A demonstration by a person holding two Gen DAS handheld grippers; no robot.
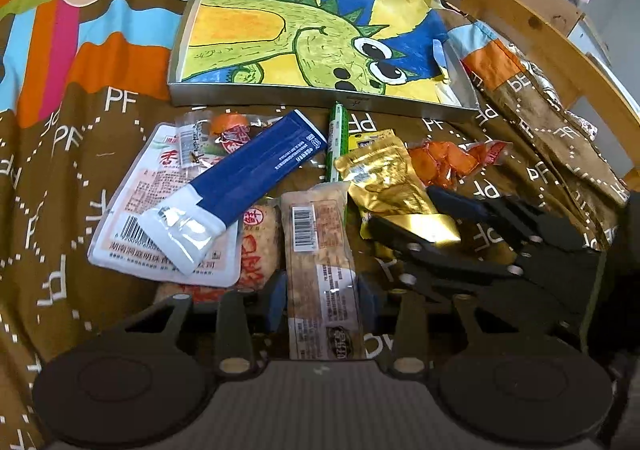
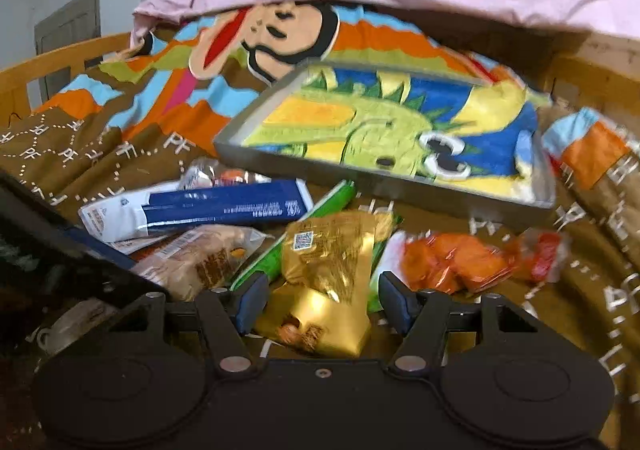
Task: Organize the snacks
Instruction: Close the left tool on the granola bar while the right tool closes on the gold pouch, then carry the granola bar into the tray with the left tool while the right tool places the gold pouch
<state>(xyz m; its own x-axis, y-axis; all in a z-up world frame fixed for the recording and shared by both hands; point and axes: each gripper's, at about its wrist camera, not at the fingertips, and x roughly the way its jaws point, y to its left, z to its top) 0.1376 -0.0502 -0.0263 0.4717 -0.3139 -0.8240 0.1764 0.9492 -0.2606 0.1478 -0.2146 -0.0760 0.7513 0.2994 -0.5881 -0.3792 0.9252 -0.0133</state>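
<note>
Tray (image 1: 304, 99): lined with a dinosaur drawing, no snacks inside; beyond both grippers.
Left gripper (image 1: 322, 302): fingers clamped on a tan snack bar (image 1: 320, 250).
Right gripper (image 2: 322, 302): fingers parted around a gold pouch (image 2: 332, 270), not pressed.
Bed (image 1: 52, 177): remaining snacks piled ahead.

You have the snacks heaped on the bedspread (image 1: 60, 177), with the tray (image 1: 320, 99) lying just behind them. In the left wrist view the flat pouch (image 1: 132, 209) sits leftmost; the long box (image 1: 256, 169) lies slantwise on top of it. Right of these comes the barcoded bar (image 1: 320, 250), which lies between the pads of your left tool (image 1: 322, 306). Right of it lies the foil bag (image 1: 384, 177), between the fingers of your right tool (image 2: 322, 304). The twisted packet (image 1: 448, 161) sits farthest right, and the thin stick (image 1: 337, 137) lies behind the bar, near the tray's front wall.
</note>
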